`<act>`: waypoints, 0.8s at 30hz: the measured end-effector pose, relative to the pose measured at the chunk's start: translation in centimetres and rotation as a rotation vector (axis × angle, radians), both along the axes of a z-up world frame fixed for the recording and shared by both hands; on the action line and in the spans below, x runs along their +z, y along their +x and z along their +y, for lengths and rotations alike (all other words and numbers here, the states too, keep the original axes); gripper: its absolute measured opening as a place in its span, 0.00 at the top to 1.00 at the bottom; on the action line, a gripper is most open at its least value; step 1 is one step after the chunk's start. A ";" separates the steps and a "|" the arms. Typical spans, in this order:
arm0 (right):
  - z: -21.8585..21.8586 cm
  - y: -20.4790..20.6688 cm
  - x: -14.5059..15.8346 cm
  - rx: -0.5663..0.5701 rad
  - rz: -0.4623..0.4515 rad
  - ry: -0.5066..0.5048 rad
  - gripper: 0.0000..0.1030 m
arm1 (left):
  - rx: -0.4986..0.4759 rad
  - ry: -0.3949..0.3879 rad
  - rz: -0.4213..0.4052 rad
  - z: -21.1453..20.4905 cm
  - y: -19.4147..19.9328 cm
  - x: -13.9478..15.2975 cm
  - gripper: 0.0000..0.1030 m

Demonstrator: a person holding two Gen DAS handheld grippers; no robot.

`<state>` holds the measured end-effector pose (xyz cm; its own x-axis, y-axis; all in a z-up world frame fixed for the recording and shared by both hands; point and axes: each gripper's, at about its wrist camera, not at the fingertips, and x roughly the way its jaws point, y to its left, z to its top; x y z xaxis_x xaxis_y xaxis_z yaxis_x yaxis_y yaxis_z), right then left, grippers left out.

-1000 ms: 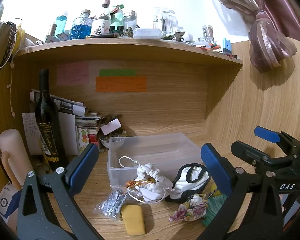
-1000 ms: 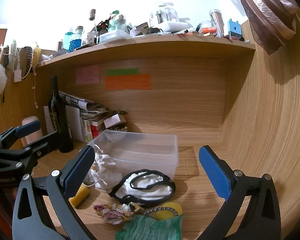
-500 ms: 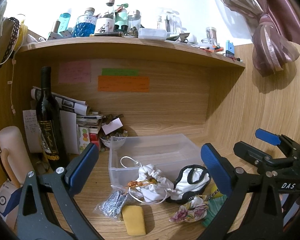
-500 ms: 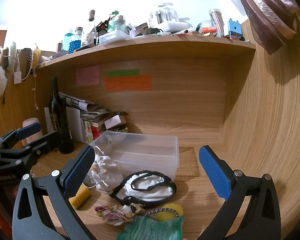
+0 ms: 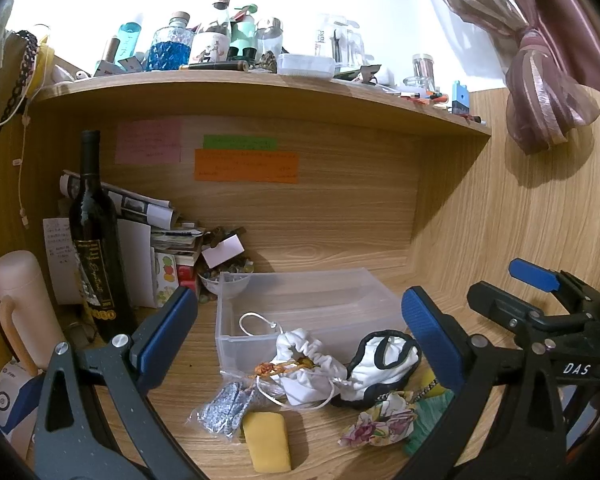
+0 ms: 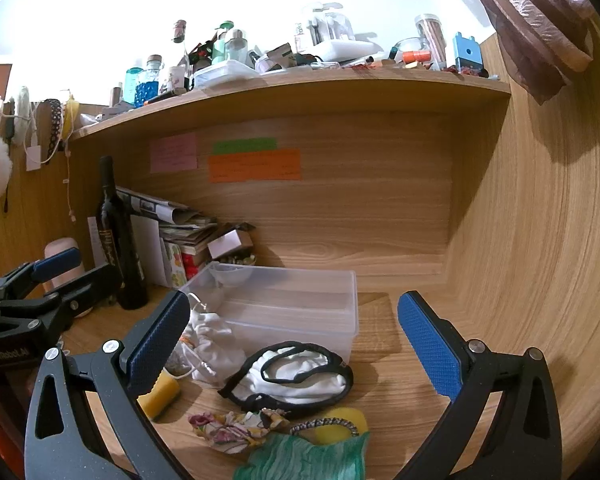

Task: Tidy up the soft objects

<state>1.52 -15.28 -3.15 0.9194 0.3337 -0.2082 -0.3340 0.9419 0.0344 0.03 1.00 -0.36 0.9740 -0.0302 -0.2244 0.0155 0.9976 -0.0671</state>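
A clear plastic bin sits empty on the wooden desk. In front of it lie a white drawstring pouch, a white black-trimmed cloth, a floral scrunchie, a green cloth, a yellow sponge and a bag of silvery pieces. My left gripper is open and empty above the pile. My right gripper is open and empty over the cloth.
A dark wine bottle, a pink flask and stacked papers and books crowd the left back. A shelf with bottles hangs overhead. A wooden wall closes the right side.
Both views have shifted slightly, the left gripper rising and tilting a little. The objects on the desk have not moved.
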 end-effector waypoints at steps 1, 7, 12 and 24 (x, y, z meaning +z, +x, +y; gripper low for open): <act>0.0 0.0 0.0 0.002 0.000 0.001 0.00 | -0.001 -0.001 0.001 0.0 0.1 0.0 0.00; 0.2 0.0 0.0 0.005 -0.002 -0.005 0.00 | -0.003 0.012 0.000 -0.1 0.2 -0.1 0.00; 0.2 0.0 0.1 0.005 -0.004 -0.008 0.00 | -0.003 0.016 -0.003 -0.1 0.2 -0.2 0.00; 0.3 0.2 0.0 0.011 0.006 0.000 0.00 | -0.001 0.015 -0.007 -0.1 0.1 -0.1 0.00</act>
